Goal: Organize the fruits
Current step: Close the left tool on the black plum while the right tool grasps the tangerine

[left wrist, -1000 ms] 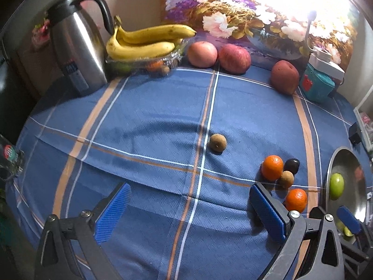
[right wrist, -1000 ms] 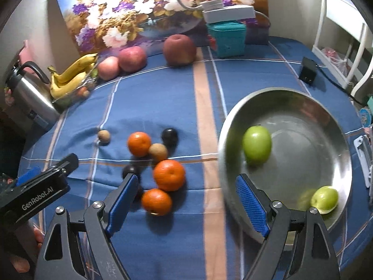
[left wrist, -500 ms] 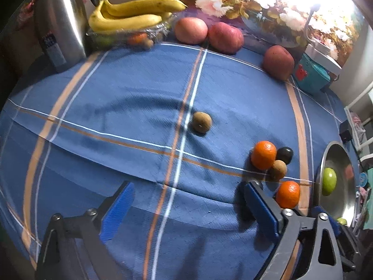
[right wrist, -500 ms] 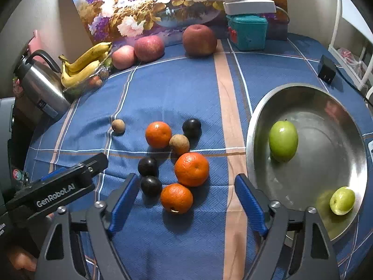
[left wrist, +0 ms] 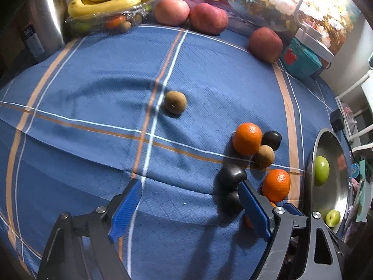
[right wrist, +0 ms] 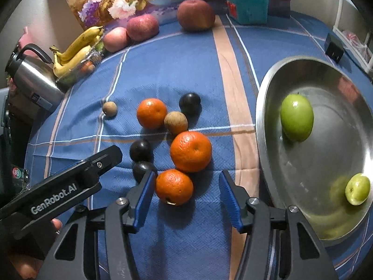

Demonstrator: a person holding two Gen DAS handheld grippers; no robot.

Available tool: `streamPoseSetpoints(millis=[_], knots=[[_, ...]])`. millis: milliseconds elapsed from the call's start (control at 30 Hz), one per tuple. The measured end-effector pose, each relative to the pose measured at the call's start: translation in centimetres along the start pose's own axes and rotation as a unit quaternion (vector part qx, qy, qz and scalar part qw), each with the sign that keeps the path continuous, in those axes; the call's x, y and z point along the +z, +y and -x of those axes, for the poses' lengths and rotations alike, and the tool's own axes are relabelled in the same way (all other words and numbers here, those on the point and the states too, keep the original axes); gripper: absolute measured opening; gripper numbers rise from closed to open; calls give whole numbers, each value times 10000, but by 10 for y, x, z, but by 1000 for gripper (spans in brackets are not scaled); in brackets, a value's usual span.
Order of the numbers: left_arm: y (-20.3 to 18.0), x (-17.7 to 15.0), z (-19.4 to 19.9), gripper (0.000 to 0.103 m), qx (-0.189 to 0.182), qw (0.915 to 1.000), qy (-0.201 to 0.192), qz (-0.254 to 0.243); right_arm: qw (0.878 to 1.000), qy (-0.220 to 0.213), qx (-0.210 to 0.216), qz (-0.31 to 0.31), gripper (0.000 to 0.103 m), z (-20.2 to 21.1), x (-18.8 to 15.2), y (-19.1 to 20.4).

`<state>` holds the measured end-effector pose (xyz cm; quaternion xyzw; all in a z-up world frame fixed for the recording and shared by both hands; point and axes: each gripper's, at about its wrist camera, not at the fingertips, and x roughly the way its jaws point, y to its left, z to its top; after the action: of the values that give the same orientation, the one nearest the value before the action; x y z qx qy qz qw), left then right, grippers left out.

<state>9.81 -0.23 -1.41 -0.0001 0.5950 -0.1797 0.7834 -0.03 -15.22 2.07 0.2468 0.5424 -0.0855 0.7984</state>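
A bench covered by a blue striped cloth [right wrist: 186, 74] carries a steel bowl [right wrist: 275, 121]. Left of the bowl lie three oranges [right wrist: 190, 151], three dark plums [right wrist: 190, 101] and two kiwis [right wrist: 175, 122]. Beyond the bowl sit red apples [right wrist: 195, 15], bananas [right wrist: 77, 49], a kettle [right wrist: 32, 79] and a teal box [right wrist: 247, 5].

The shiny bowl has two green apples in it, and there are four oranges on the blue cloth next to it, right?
Not quite. The shiny bowl does hold two green apples, but only three oranges lie on the blue cloth next to it, not four. The right wrist view shows all three, among dark and brown fruits.
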Motion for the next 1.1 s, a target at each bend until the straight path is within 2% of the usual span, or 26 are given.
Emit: streamPoseSetpoints(millis=[167,333,433,600,767,1100], knots=[[-4,-2,-4,83,-158,9998,127,11,9999,75,108,10,58,-3,-2,2],[-7,-3,-6,80,-267,9995,182,-22,9993,127,344,-9,43,-4,-2,4],[-12,-4,-7,73,-338,9992,217,-41,9990,132,420,28,37,-4,-2,5],[-28,-4,-12,68,-388,9989,244,-73,9992,117,389,10,36,-2,-2,3],[-39,-7,-15,52,-442,9985,298,-139,9997,106,182,-141,36,5,-3,-11],[-53,-10,-14,26,-729,9965,355,-196,9995,117,60,-272,36,8,-5,-22]])
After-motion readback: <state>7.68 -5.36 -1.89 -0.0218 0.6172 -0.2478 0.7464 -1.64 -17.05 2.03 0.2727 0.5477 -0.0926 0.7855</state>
